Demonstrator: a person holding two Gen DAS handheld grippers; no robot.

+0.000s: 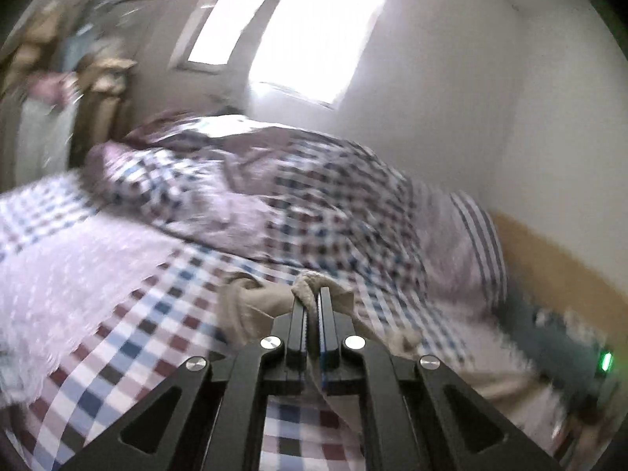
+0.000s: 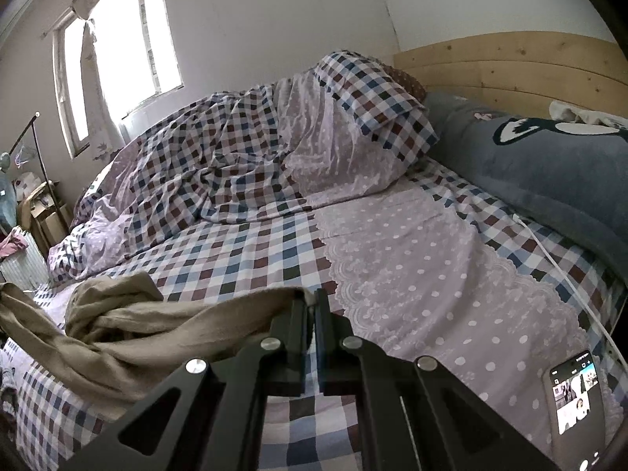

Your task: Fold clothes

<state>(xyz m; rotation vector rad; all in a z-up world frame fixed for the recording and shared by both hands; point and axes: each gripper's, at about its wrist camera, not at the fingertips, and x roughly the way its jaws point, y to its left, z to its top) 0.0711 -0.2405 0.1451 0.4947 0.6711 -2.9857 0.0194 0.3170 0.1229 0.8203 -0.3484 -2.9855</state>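
A beige garment lies bunched on the checked bed sheet at the lower left of the right wrist view. My right gripper is shut on one edge of it, the cloth pinched between the black fingers. In the left wrist view, which is blurred, my left gripper is shut on another part of the beige garment. A fold of cloth bulges above the fingertips and hangs down to both sides over the checked sheet.
A rumpled checked and dotted duvet fills the far side of the bed. A grey pillow leans on the wooden headboard. A lit phone and a white cable lie at the right. A clothes rack stands left.
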